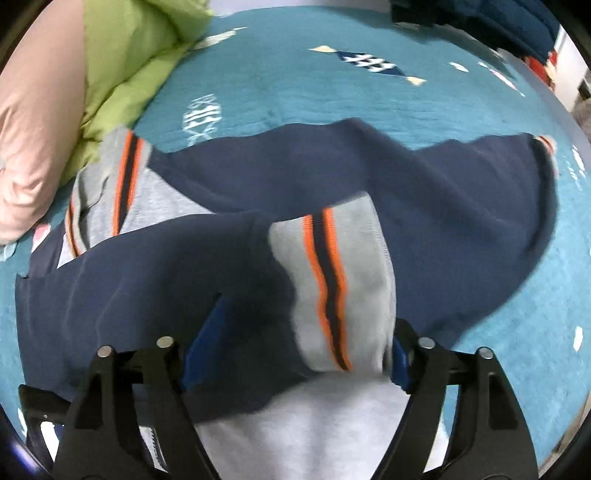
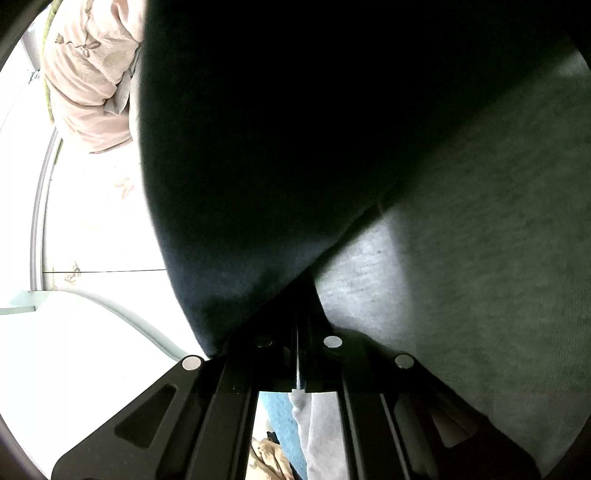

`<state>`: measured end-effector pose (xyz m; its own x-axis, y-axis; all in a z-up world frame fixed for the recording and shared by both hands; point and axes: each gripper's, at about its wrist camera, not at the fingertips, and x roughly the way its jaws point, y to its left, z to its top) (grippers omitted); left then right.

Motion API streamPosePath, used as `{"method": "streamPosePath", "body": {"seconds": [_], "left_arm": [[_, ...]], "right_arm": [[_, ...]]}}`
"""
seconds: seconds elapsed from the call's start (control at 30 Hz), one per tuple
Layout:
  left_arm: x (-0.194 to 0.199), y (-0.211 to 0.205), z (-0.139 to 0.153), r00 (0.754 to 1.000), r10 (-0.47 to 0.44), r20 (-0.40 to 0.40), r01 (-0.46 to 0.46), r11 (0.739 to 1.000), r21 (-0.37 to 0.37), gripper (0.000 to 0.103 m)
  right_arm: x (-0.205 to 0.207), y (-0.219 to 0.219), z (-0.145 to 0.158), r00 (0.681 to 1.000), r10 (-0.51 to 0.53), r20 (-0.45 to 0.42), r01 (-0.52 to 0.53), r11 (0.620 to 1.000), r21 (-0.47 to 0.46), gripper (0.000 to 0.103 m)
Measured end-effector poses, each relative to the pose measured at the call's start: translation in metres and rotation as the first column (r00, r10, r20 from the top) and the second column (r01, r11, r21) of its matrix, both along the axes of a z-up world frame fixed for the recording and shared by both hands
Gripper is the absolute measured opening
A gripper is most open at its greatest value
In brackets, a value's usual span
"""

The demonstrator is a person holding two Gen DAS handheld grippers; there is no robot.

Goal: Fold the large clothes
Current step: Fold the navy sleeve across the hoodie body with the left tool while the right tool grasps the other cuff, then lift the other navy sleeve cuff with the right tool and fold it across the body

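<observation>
A large navy and grey garment (image 1: 332,177) with orange and navy stripes lies spread on a teal bedspread (image 1: 332,85). My left gripper (image 1: 291,354) stands wide open just above it; a grey striped sleeve (image 1: 332,280) and navy cloth lie between its blue-padded fingers (image 1: 201,343), not pinched. My right gripper (image 2: 299,325) is shut on the garment (image 2: 277,147), which hangs over the lens and fills the right wrist view, navy on the left and grey on the right.
A lime-green quilt (image 1: 129,62) and a pink pillow (image 1: 37,129) lie at the bed's far left. Dark blue clothes (image 1: 498,22) sit at the far right. In the right wrist view a pink quilt (image 2: 92,74) and a bright white wall show at left.
</observation>
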<state>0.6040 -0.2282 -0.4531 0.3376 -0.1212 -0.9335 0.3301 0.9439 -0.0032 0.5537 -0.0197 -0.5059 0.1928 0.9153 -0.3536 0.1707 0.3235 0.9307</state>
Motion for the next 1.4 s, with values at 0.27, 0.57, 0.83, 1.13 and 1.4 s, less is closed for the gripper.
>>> {"method": "streamPosePath", "body": {"seconds": [0.27,0.57,0.83,1.13,1.4], "left_arm": [[-0.012,-0.001,0.092,0.992,-0.010,0.125,0.028,0.990,-0.141,0.087],[-0.001,0.037,0.138,0.978,0.164,0.128,-0.117,0.941,-0.316,0.090],[-0.003,0.016,0.028,0.980,0.196,0.038,-0.192,0.977,-0.098,0.090],[-0.013,-0.009,-0.022,0.991,0.135,0.009,-0.135,0.991,-0.021,0.090],[-0.013,-0.011,-0.027,0.992,0.123,0.023,-0.123,0.992,-0.026,0.091]], "right_arm": [[-0.027,-0.031,0.033,0.994,0.075,0.084,-0.050,0.962,-0.269,0.018],[-0.082,-0.250,0.067,0.980,-0.058,0.191,0.142,0.876,-0.461,0.034],[-0.084,-0.524,0.088,0.804,-0.492,0.335,0.590,0.583,-0.558,0.052],[-0.027,-0.644,0.065,0.617,-0.767,0.176,0.745,0.497,-0.445,0.062],[-0.019,-0.678,0.054,0.519,-0.835,0.181,0.819,0.427,-0.383,0.059]]}}
